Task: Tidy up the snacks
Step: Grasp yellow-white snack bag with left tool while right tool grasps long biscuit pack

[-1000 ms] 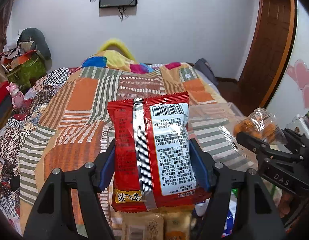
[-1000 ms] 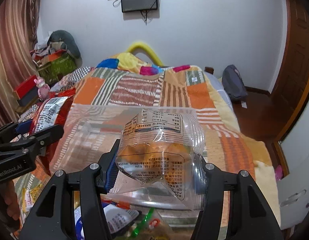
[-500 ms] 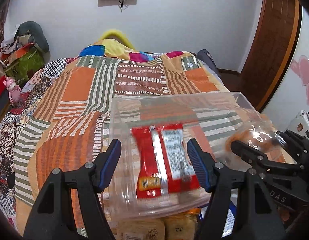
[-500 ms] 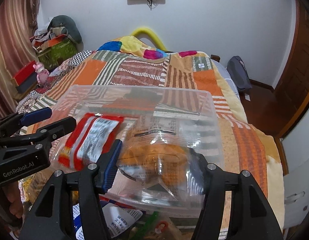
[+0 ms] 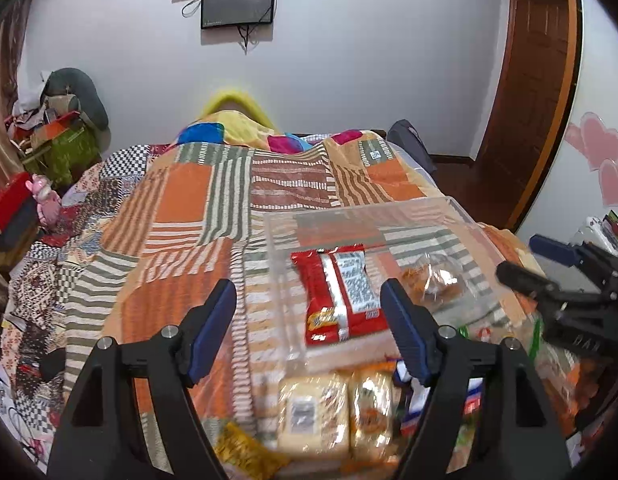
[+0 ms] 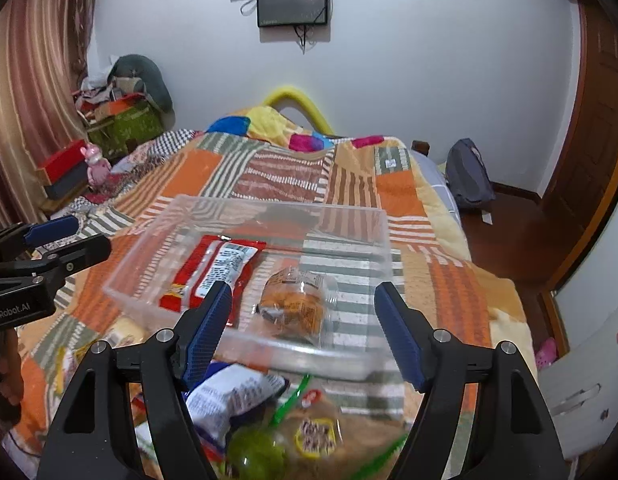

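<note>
A clear plastic bin (image 5: 461, 216) (image 6: 349, 216) sits on the patchwork bed. Inside lie a red snack packet (image 5: 337, 292) (image 6: 213, 272), back side up, and a clear bag of orange snacks (image 5: 433, 280) (image 6: 297, 304) to its right. My left gripper (image 5: 309, 332) is open and empty, held above the near left corner of the bin. My right gripper (image 6: 301, 332) is open and empty above the bin's near edge. Each gripper shows at the edge of the other's view, the right (image 5: 549, 268) and the left (image 6: 61, 240).
Loose snacks lie in front of the bin: pale yellow packs (image 5: 333, 412), a yellow packet (image 5: 245, 452), a white-blue bag (image 6: 233, 400), a green item (image 6: 257, 452) and a clear bag with a yellow label (image 6: 317, 432). Clutter (image 6: 121, 116) stands at the far left, a wooden door (image 5: 529, 92) at the right.
Both grippers opened and let go: the red packet and the clear bag of orange snacks dropped into the bin. Both grippers then drew back, and the left one shifted left.
</note>
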The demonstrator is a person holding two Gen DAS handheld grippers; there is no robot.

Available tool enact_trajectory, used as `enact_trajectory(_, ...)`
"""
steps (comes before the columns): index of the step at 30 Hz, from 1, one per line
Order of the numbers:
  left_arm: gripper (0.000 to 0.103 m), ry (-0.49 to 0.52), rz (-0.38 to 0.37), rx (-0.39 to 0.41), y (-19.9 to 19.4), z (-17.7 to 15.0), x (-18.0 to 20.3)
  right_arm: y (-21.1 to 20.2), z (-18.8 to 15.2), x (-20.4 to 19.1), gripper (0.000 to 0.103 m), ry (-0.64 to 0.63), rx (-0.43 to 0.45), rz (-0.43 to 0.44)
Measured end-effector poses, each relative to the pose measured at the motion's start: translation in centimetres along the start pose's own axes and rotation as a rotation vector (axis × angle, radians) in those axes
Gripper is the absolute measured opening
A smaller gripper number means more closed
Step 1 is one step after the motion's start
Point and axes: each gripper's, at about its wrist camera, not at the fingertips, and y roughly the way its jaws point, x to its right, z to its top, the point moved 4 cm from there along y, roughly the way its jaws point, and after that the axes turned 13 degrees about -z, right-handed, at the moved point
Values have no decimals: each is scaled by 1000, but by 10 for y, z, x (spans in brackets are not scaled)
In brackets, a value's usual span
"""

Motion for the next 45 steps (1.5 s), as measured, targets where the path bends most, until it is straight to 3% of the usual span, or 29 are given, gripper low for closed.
enact_trajectory(8,82,21,43,-28,-44,-31,-12,-30,-12,17,71,22,29,-13)
enact_trajectory(15,85,-42,58,-83,-59,-69,-46,-40,-38,32,71,19,3,-52)
enact_trajectory(22,85,-92,40,-177,-43,-114,-69,-29,-79,44,71,24,-102,-80)
enact_trajectory(27,85,-75,18,-266,-20,-146,-70,-22,-107,52,71,25,-175,-93)
enact_trajectory(38,85,-104,-2,-319,22,-159,-81,-12,-139,63,71,-5,-268,-97)
enact_trajectory(41,82,-101,-9,-301,22,-161,-83,-6,-144,63,69,-1,-281,-92)
enact_trajectory(45,65,-98,-19,-300,17,-165,-81,-4,-148,66,53,16,-275,-79)
